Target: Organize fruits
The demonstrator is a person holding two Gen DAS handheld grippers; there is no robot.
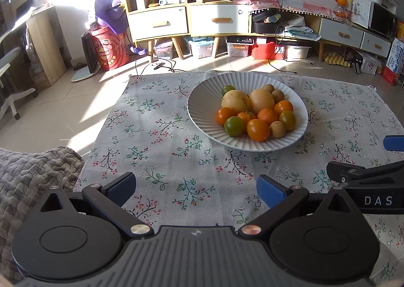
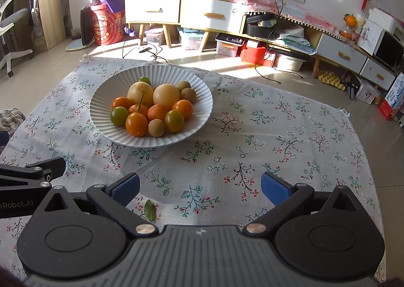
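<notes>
All the fruits (image 2: 151,107) sit heaped in the ribbed white bowl (image 2: 101,100) at the cloth's (image 2: 277,135) eleven o'clock (task's end, or sorting pending); left gripper (image 1: 195,188) and right gripper (image 2: 199,188) hover spread, empty, nearby

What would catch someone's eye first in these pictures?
Probably the white ribbed bowl, heaped with orange, green and tan fruits, sitting on the floral cloth spread over the floor. Nearer the cameras, the left gripper and right gripper both hang open and empty.
</notes>
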